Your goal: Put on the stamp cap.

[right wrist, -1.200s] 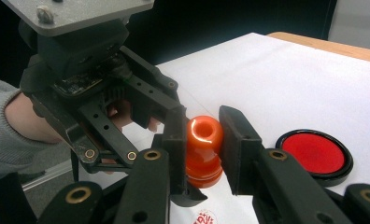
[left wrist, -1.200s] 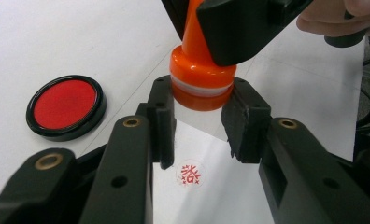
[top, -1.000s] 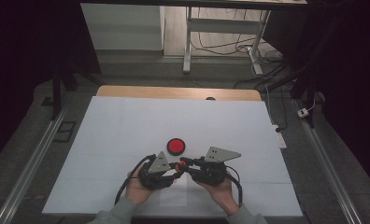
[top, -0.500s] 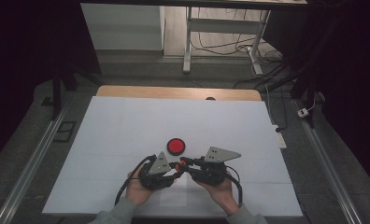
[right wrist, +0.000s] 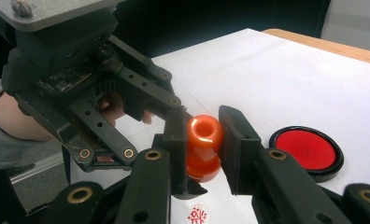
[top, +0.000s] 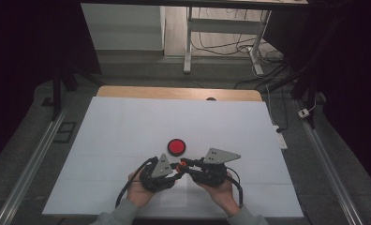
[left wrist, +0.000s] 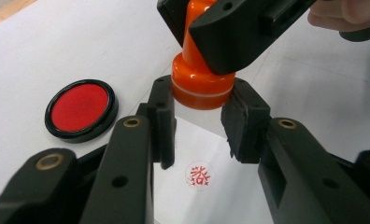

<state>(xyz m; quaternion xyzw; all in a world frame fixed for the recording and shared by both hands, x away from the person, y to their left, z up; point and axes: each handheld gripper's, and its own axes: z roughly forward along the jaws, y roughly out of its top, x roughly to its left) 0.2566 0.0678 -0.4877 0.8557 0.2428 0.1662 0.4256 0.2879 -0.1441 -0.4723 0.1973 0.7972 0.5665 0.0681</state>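
right tool (right wrist: 202, 140) clamps glossy orange stamp (right wrist: 203, 145) (round knob) | left tool (left wrist: 198, 122) apart

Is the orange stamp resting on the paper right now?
No. In the left gripper view the orange stamp hangs above the paper, with the printed red mark showing clear beneath it.
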